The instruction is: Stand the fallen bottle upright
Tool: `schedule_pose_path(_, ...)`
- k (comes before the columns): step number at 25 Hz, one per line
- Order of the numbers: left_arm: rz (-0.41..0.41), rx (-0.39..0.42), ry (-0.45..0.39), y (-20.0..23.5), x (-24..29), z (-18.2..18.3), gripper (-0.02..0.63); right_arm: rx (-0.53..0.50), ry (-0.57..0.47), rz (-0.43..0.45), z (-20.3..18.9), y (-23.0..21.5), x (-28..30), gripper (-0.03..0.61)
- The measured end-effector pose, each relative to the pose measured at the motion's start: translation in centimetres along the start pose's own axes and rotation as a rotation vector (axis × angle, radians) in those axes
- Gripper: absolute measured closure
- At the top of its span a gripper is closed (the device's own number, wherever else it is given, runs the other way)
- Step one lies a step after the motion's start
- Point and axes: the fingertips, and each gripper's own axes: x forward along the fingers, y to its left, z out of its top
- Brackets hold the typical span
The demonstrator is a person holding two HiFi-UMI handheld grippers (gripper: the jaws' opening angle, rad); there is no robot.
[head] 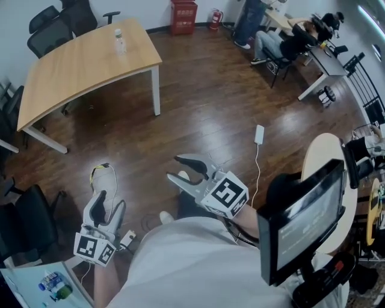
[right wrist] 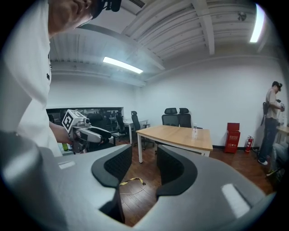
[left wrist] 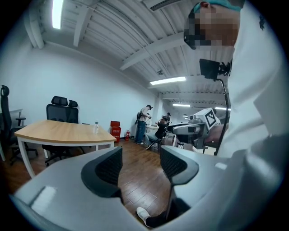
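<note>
A small clear bottle (head: 119, 41) stands upright on the wooden table (head: 78, 66) at the far left of the room. It also shows as the bottle (left wrist: 96, 127) in the left gripper view and the bottle (right wrist: 195, 131) in the right gripper view. Both grippers hang over the dark wood floor, far from the table. My left gripper (head: 108, 203) is open with nothing between its pads. My right gripper (head: 174, 168) is open and empty too. Each gripper's view looks across the floor past the left gripper (left wrist: 141, 158) and the right gripper (right wrist: 143, 158) toward the table.
Black office chairs (head: 57, 24) stand behind the table. A yellow cable (head: 99, 171) and a white adapter (head: 259, 134) lie on the floor. People sit at desks (head: 289, 39) at the far right. A red crate (head: 183, 16) stands by the wall, a monitor (head: 307, 219) at my right.
</note>
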Motion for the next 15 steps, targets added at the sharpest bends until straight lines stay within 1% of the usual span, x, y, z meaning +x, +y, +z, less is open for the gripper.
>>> schedule_pose_path(5,0.018,-0.008,-0.012,0.4,-0.6,-0.5,0.353,-0.048,0.021,-0.008,0.5,0.4,0.5,0.422)
schedule_pose_path(11,0.026,-0.005,0.007,1.0,-0.3,-1.0,0.353,-0.043,0.029,0.002,0.4,0.2,1.0,0.422)
schedule_pose_path(15,0.027,-0.001,0.016,0.8,0.7,-0.6,0.353,-0.041,0.027,0.008,0.4,-0.9,1.0,0.423)
